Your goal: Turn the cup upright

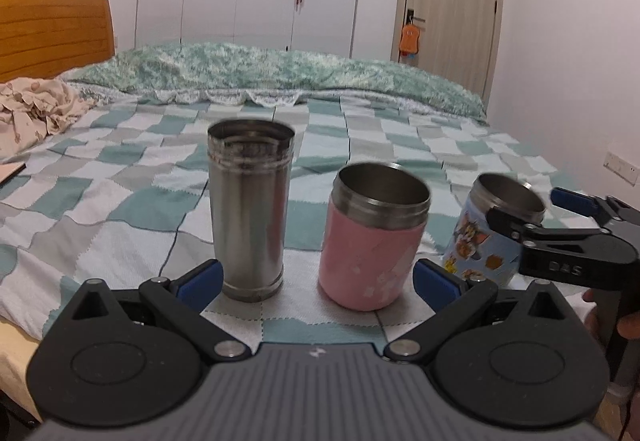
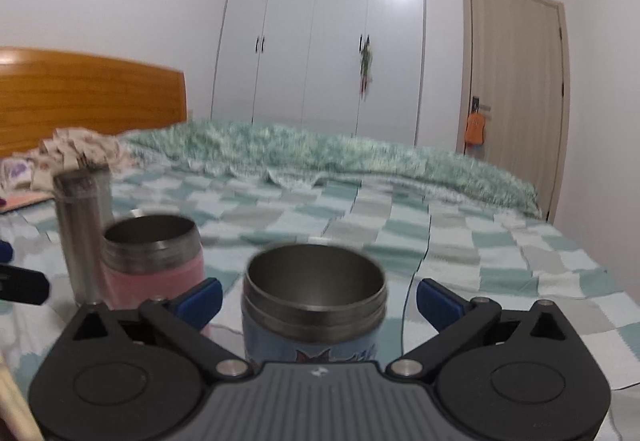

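Three cups stand mouth up on the checked bed cover. A tall plain steel cup [image 1: 250, 211] is on the left, a pink steel cup [image 1: 374, 237] in the middle, and a blue cartoon cup [image 1: 490, 235] on the right, leaning slightly. My left gripper [image 1: 318, 281] is open and empty, just in front of the steel and pink cups. My right gripper [image 2: 319, 301] is open, its blue pads [image 2: 202, 299] on either side of the blue cartoon cup [image 2: 314, 307] without touching it. The pink cup [image 2: 154, 259] and the steel cup [image 2: 82, 229] stand to its left.
The bed cover [image 1: 400, 145] stretches back to a rumpled green quilt [image 1: 280, 71]. Crumpled beige cloth [image 1: 36, 109] lies at the far left by the wooden headboard [image 1: 52, 31]. A white wardrobe and a door stand behind the bed.
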A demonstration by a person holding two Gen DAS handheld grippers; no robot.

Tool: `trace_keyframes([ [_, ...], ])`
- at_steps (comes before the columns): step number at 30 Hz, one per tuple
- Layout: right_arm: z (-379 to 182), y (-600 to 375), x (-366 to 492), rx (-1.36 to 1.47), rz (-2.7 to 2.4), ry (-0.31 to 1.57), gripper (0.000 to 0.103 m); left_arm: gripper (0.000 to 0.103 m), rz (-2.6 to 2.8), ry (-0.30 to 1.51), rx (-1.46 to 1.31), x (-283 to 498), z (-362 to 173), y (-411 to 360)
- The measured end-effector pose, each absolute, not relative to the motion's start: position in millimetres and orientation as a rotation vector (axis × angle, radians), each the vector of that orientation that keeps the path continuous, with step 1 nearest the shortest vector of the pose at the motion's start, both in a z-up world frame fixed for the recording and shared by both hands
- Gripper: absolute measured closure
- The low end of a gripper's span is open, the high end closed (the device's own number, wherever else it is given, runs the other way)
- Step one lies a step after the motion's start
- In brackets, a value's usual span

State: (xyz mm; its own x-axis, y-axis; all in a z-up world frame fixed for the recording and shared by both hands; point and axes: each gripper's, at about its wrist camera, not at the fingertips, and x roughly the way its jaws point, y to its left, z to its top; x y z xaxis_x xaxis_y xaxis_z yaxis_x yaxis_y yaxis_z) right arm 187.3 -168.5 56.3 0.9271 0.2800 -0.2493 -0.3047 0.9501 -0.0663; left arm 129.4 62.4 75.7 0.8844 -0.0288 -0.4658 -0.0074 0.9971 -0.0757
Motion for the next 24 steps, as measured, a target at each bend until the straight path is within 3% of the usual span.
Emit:
trace_keyframes([
  [10,78.8,-203.7,83.1,-0.044,0.312,0.119,0.000,0.000,-0.003,0.295,-0.067,67.9,89.7,42.3],
  [24,11.3,-227.9,-1.0,-0.096,0.281,0.089,0.000,0.000,-0.008,0.206,-0.012,4.5,28.7,11.6],
])
